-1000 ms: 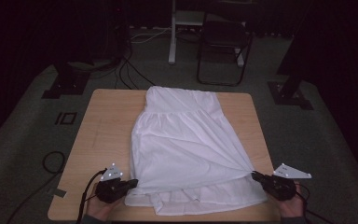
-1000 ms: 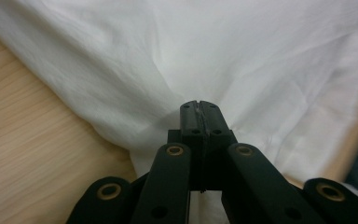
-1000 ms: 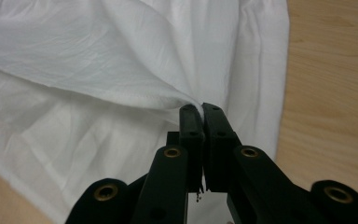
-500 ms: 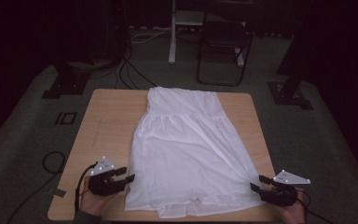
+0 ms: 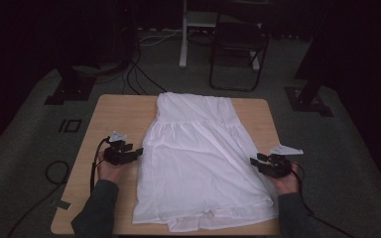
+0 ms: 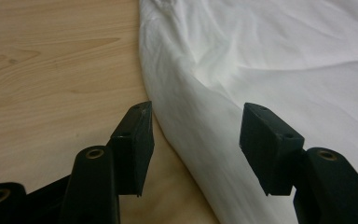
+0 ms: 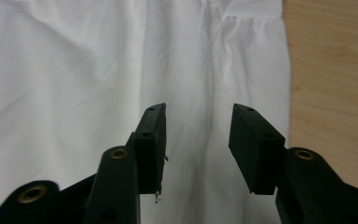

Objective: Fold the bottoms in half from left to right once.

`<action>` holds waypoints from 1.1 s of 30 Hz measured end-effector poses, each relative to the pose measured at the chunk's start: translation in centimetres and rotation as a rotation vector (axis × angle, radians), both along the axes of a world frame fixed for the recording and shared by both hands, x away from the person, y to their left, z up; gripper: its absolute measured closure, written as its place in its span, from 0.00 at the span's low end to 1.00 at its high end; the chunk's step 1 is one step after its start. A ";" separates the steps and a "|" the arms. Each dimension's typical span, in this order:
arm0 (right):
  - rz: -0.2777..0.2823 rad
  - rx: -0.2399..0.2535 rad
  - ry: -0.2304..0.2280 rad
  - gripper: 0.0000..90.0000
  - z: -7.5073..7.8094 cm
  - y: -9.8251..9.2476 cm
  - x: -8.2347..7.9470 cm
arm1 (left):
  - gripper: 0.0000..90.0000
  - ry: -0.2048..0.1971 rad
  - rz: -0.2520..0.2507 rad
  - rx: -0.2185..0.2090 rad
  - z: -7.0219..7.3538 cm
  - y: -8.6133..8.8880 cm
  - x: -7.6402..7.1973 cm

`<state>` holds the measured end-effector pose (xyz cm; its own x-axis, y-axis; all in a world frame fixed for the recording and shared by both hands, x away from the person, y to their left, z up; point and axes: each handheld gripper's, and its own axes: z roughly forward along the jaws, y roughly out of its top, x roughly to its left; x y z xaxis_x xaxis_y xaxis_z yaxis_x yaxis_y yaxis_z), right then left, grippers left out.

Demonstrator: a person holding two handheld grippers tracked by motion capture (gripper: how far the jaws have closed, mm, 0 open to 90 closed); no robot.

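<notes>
On the wooden table [image 5: 114,111] the left gripper [image 5: 135,151] sits at the left side edge of the white dress [image 5: 203,158], about midway along its length, with its jaws parted and nothing pinched between them; they have just been opening further. In the left gripper view that edge of the dress [image 6: 270,60] runs up between the two jaws, bare wood beside the left jaw and cloth under the right one. The dress lies flat and spread out along the table, its narrow gathered top at the far end and the wide hem reaching the near edge, where a little cloth looks folded under, though the dim light makes that hard to confirm. The right gripper [image 5: 256,161] rests on the right side edge of the dress, jaws apart and released, having just been closing a little. In the right gripper view white cloth [image 7: 74,70] lies beneath and between both jaws, with table wood just to their right.
</notes>
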<state>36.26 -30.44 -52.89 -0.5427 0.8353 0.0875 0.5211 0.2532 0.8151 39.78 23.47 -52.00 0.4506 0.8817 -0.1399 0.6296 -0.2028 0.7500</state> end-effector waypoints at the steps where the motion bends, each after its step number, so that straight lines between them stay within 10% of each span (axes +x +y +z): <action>1: 0.005 -0.011 0.011 0.60 -0.3 0.4 1.0 | 0.50 0.012 0.000 0.003 -0.3 -0.3 0.5; 6: 0.008 -0.051 0.081 0.62 -2.3 2.0 4.5 | 0.60 0.092 -0.023 0.041 -2.4 -1.8 1.9; 10: 0.017 -0.089 0.106 0.96 -3.2 2.7 4.6 | 0.98 0.078 -0.051 0.044 -2.9 -1.8 1.1; 21: -0.003 -0.103 0.108 0.99 -3.4 3.1 -0.5 | 0.99 0.049 -0.064 0.078 -2.8 -0.1 -4.3; 25: 0.040 -0.099 0.122 0.99 -3.6 2.8 -5.0 | 0.99 0.064 -0.080 0.057 -2.9 1.3 -8.7; 33: 0.117 -0.093 0.139 0.84 -3.2 2.5 -7.9 | 0.85 0.037 -0.121 0.074 -2.5 1.7 -11.2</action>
